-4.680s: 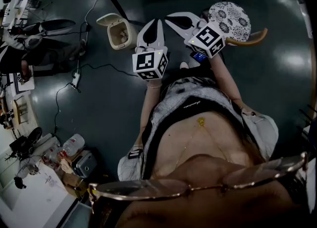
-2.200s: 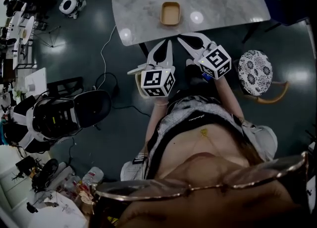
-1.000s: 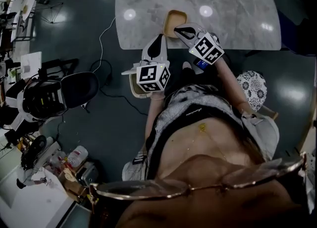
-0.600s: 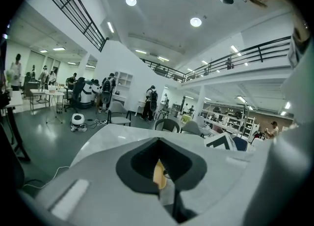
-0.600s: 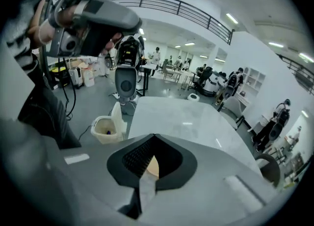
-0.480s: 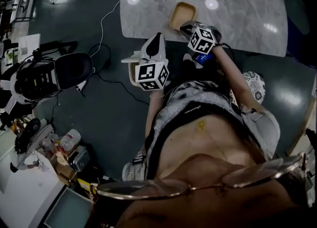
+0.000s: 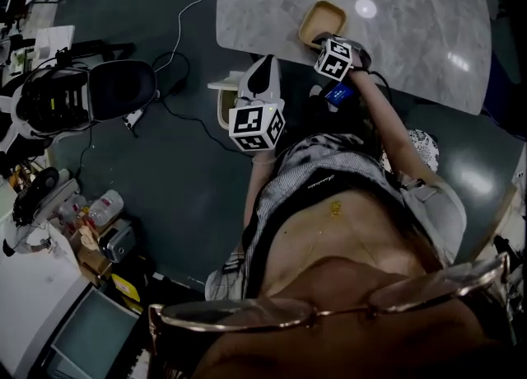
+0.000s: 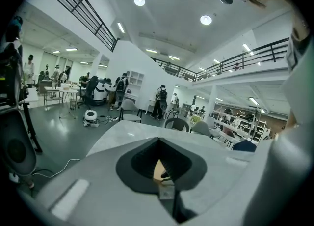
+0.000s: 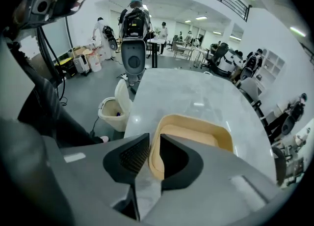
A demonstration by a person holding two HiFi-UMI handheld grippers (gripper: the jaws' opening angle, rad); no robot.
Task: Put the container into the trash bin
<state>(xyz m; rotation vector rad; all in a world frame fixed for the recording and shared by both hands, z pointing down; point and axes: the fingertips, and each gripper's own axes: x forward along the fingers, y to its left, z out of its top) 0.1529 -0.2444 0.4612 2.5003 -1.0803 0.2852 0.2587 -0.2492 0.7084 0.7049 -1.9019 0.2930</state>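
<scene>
Two fingers of the right gripper (image 9: pixel 154 135) pinch the near wall of the shallow tan rectangular container (image 9: pixel 196 134), which sits on the grey marble counter (image 9: pixel 196 92); I judge this the grasp step. Next it needs lifting and carrying left of the fingers to the open cream plastic trash bin (image 9: pixel 114 107) on the floor. The left gripper (image 8: pixel 159 140) has its fingers together, empty. No brand or label reads.

Open robotics lab hall — mezzanine railing (image 8: pixel 81 11), workbench (image 8: pixel 54 90), cabled gear (image 7: pixel 49 109).
</scene>
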